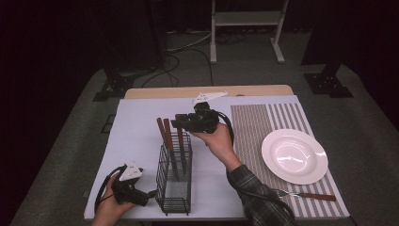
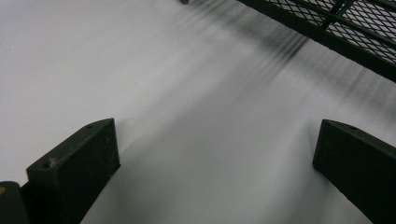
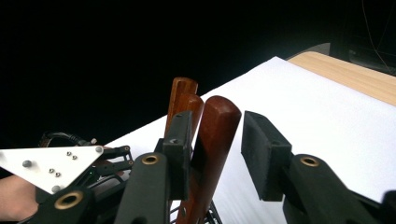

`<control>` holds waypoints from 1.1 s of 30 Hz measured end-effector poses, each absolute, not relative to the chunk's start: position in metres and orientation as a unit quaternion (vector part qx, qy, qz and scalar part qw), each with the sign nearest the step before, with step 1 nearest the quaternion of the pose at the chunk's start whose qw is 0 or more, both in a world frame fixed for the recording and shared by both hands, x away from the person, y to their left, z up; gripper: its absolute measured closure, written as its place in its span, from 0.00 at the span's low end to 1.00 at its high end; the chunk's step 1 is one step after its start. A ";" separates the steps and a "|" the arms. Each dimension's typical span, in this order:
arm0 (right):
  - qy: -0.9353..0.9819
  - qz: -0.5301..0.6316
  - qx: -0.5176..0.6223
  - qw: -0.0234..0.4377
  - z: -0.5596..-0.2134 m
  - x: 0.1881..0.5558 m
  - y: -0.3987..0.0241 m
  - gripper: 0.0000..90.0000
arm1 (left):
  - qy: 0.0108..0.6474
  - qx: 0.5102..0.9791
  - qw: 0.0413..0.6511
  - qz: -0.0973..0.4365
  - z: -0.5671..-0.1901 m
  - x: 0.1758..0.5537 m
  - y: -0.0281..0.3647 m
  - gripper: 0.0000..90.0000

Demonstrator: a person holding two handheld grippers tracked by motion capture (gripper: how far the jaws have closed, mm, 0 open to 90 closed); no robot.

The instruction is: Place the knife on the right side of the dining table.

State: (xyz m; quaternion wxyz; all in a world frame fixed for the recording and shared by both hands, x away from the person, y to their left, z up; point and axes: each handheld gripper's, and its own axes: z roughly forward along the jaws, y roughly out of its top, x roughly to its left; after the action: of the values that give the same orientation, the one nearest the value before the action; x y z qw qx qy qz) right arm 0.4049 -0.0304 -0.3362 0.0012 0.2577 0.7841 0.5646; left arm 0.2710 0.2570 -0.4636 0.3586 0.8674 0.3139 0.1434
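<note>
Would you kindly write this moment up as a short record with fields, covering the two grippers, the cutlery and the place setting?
Work in hand: taking a wooden-handled utensil from the wire caddy
Right gripper: jaws on either side of the nearest wooden handle, a gap showing on one side
Left gripper: open, low over the white sheet, beside the caddy
Other handles in caddy: two
Plate: white, on the striped placemat
Fork: on the placemat, near the plate's front edge

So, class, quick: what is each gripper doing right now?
Left gripper: open, holding nothing.
Right gripper: open around a wooden handle, not yet clamped.
</note>
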 end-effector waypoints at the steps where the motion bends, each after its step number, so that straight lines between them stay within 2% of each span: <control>1: 0.784 0.565 0.258 0.001 -0.336 0.405 -0.031 0.72 | 0.314 0.867 0.358 0.143 -0.464 0.271 0.257 0.00; 16: 0.776 0.579 0.251 -0.002 -0.333 0.391 -0.040 0.83 | 0.313 0.868 0.357 0.143 -0.463 0.271 0.257 0.00; 33: 0.760 0.602 0.247 -0.013 -0.326 0.375 -0.047 0.89 | 0.314 0.868 0.357 0.143 -0.463 0.271 0.257 0.00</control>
State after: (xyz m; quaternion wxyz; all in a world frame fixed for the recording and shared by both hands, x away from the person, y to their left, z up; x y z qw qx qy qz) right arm 0.3748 -0.0472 -0.3263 -0.0132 0.2466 0.7597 0.6016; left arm 0.2709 0.2570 -0.4633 0.3573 0.8680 0.3139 0.1427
